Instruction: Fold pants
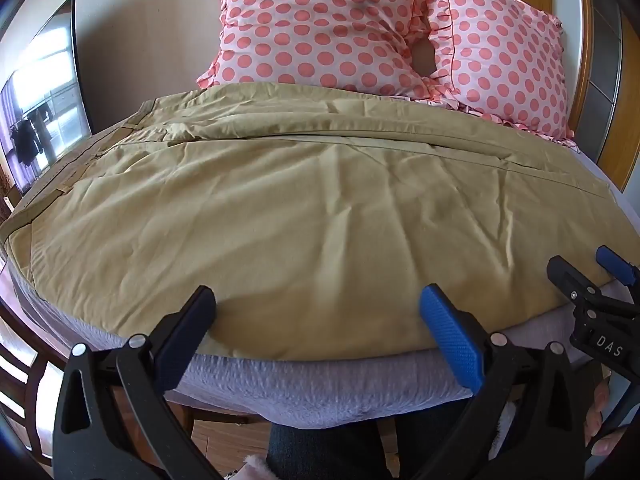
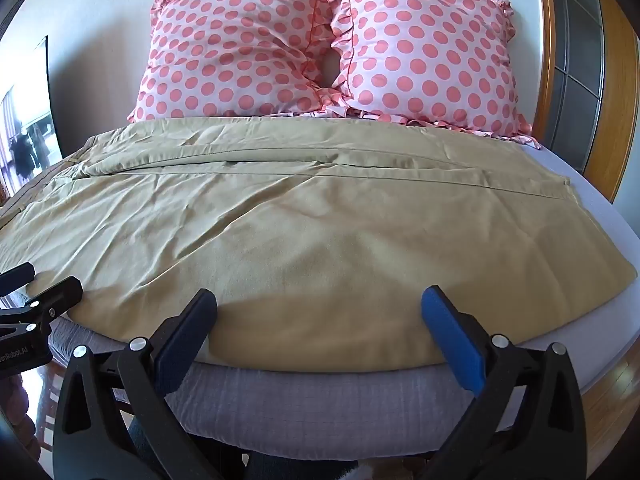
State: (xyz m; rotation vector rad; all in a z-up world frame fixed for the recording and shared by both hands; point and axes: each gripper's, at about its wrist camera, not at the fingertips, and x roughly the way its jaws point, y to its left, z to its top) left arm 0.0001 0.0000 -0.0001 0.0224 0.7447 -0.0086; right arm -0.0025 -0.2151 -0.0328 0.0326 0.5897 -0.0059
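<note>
Khaki pants [image 1: 304,216] lie spread across a grey-lilac covered surface [image 1: 320,384], one leg folded over the other, waistband at the left, hems at the right. They also show in the right wrist view [image 2: 304,224]. My left gripper [image 1: 316,312] is open and empty, its fingers just over the near edge of the pants. My right gripper [image 2: 318,312] is open and empty, also at the near edge, further right. The right gripper shows at the right edge of the left wrist view [image 1: 588,276]. The left gripper shows at the left edge of the right wrist view [image 2: 44,284].
Two pink polka-dot pillows [image 1: 320,28] [image 2: 428,56] lean against the wall behind the pants. A wooden door frame [image 2: 544,56] is at the right. A dark screen [image 1: 44,92] stands at the left. Wooden floor [image 1: 224,440] lies below the near edge.
</note>
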